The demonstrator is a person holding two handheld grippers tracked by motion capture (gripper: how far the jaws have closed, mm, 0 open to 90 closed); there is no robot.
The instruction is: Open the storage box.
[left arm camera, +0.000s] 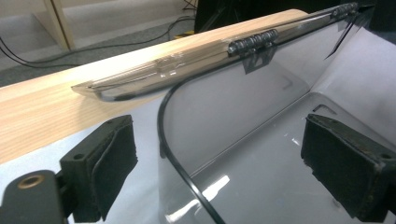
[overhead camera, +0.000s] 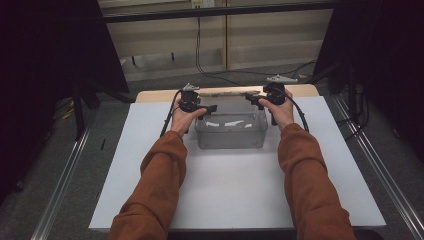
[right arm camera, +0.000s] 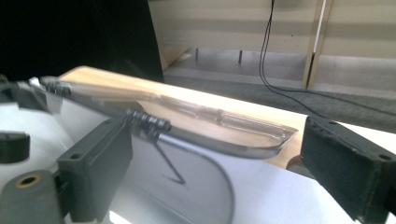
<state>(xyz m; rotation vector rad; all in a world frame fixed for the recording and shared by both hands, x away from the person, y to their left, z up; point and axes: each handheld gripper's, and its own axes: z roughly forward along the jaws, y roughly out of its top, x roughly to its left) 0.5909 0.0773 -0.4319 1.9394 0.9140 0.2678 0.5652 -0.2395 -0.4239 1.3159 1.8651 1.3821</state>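
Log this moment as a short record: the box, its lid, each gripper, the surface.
box: clear plastic box, upright on the white board
lid: hinged lid swung open toward the far wooden edge
left gripper: at the box's left end, fingers apart, either side of the box wall, not pressing
right gripper: at the right end, fingers apart, holding nothing

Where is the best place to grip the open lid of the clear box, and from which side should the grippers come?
Probably the lid at its two end corners. It stands tilted back on its hinges beyond the clear box, so its thin free edge is exposed. Bring the left gripper and right gripper, both open, inward from the box's ends.
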